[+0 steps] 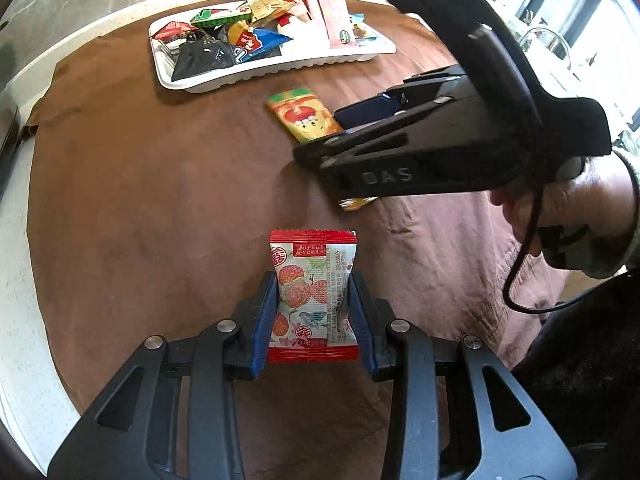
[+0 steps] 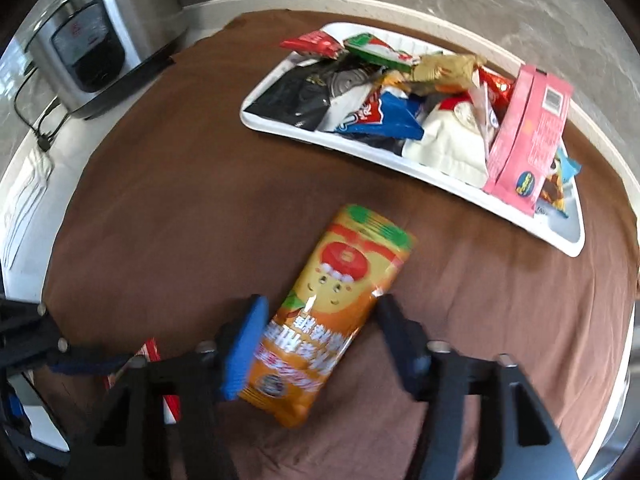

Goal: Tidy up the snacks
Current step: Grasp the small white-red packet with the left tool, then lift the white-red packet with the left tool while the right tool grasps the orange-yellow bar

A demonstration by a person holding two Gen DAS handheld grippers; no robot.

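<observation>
Your left gripper (image 1: 314,308) has its 2 blue pads pressed on the sides of a red-and-white snack packet (image 1: 312,294), so the jaws are clamped on it; the packet stands between the fingers above the brown cloth (image 1: 160,200), printed side twd the camera. Your right gripper (image 2: 320,320) points down at an orange snack pack (image 2: 332,312) that lies flat on the cloth, tilted, its green end twd the tray. The orange pack is between the 2 fingers: the left blue pad (image 2: 244,344) touches its edge, but on the other side the picture is blurred and I cannot tell if the finger presses on it, so I take these jaws as apart around the pack, not clamped. No earlier picture is given, so I say nothing of motion. The white tray (image 2: 572,240) sits at the far side of the cloth, well apart from both grippers, w/ many snacks piled in it, incl. a pink box (image 2: 528,136) at its right end. A silver cooker (image 2: 100,36) stands at the far left, off the cloth.
</observation>
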